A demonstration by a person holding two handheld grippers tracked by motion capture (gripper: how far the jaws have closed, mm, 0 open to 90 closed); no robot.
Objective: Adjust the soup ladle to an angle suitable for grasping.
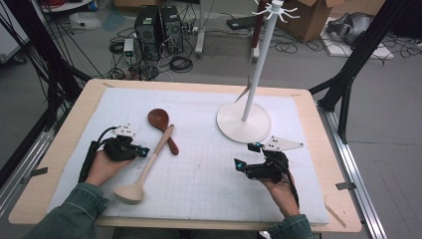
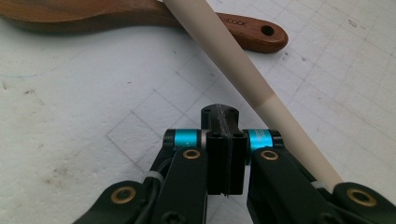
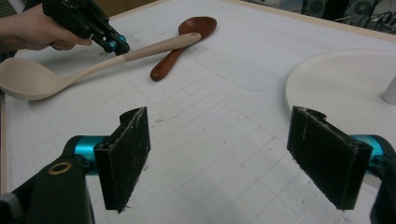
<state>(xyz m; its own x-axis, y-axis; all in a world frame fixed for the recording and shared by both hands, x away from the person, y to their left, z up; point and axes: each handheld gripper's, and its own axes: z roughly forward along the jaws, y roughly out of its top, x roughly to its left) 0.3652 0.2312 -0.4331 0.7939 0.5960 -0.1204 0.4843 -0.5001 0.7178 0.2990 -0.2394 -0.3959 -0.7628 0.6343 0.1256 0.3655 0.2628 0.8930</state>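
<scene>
While the left hand-held gripper (image 1: 143, 151) rests low on the white gridded mat (image 1: 209, 174) at the left of the desk (image 1: 343, 219), its jaws stand pressed fully together with nothing between them, as the left gripper view confirms; the tips sit just beside the handle of the cream ladle (image 1: 144, 172), and whether they touch it cannot be told. This ladle lies on the mat with its bowl near the front edge and its handle running toward the far right, its tip crossing over the handle of the brown wooden spoon (image 1: 162, 127), whose bowl points to the far side. Over at the right, the right hand-held gripper (image 1: 247, 156) is held just above the mat with its jaws spread wide and empty, the padded faces well apart in the right gripper view. Beyond it, on the far right of the mat, stands the white hook stand (image 1: 251, 94), upright on a round base
</scene>
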